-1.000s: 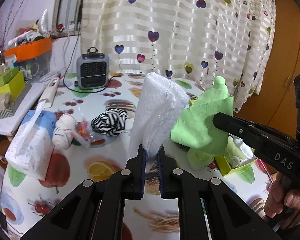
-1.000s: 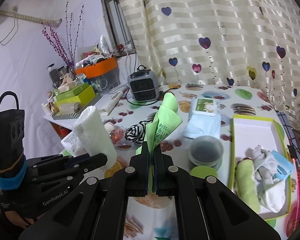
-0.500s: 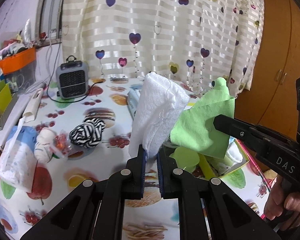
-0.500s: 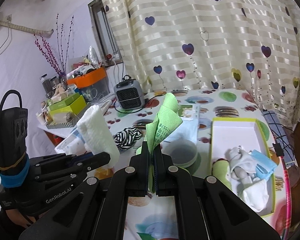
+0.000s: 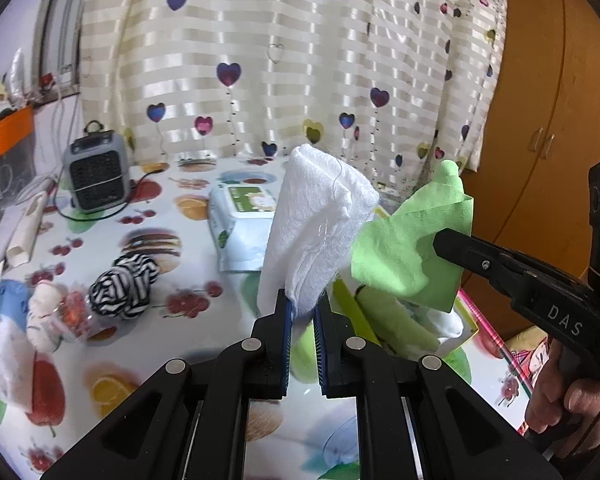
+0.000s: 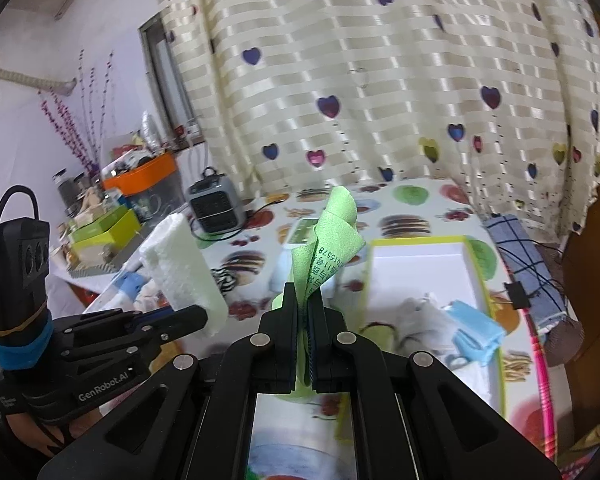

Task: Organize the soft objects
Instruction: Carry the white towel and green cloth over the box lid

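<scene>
- White towel (image 5: pixel 316 236): folded, standing up out of the left claw (image 5: pixel 301 312), pinched at its bottom edge, held above the bench (image 5: pixel 172 208). In the right wrist view it sits left of centre (image 6: pixel 184 268).
- Green cloth (image 6: pixel 332 240): pinched in the right claw (image 6: pixel 305 312), sticks up with printed digits on one fold. From the left wrist view it hangs just right of the white towel (image 5: pixel 416 248), the two nearly touching.
- Both claws are pressed onto their cloths, side by side, above the near part of the bench.
- Green-rimmed box (image 6: pixel 420 256): on the bench right of the right claw, white inside, holds a blue cloth (image 6: pixel 476 328) and a pale bundle (image 6: pixel 420 312); a light green roll (image 5: pixel 396 320) lies in it too.
- Striped black-and-white cloth (image 5: pixel 124 284): on the bench, left, well apart from the box.
- Wipes pack (image 5: pixel 240 228): flat on the bench behind the white towel.
- Small grey heater (image 5: pixel 98 176): far left on the bench, cable trailing.
- Heart curtain (image 5: pixel 284 60) behind the bench.
- Right hand (image 5: pixel 572 396) visible on its handle, near right.
</scene>
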The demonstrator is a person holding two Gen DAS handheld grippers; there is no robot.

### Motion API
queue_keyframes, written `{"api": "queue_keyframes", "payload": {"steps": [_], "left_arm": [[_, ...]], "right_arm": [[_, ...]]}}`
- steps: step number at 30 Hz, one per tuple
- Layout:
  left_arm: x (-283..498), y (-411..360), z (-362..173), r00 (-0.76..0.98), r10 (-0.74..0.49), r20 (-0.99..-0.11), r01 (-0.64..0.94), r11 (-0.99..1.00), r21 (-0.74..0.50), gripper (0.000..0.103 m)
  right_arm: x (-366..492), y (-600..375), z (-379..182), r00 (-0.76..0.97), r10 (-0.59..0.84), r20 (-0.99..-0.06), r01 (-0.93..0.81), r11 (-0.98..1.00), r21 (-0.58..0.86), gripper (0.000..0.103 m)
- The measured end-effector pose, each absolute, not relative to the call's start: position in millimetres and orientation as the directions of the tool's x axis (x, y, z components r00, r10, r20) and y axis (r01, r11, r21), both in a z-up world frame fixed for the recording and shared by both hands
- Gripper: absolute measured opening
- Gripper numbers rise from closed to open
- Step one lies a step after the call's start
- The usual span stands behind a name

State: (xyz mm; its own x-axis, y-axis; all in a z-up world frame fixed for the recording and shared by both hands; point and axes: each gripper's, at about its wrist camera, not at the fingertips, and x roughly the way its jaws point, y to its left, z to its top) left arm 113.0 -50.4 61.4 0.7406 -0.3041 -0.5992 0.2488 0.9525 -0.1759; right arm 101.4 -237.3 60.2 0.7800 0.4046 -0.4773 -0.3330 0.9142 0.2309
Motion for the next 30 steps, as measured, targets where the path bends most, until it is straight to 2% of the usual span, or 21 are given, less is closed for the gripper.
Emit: {"api": "queue_keyframes", "payload": {"steps": [18, 30], "left_arm": [[148, -91, 62, 0.710, -0.365, -0.602, 0.330, 0.928, -0.174, 0.010], [176, -112, 49, 0.681, -0.380, -0.627, 0.351, 0.920, -0.176, 0.010]], "right_arm": [[129, -291, 54, 0.817, 0.319, -0.480, -0.217, 0.942, 0.256, 0.004], [172, -314, 30, 0.801, 0.284, -0.526, -0.150, 0.947, 0.283, 0.004]]}}
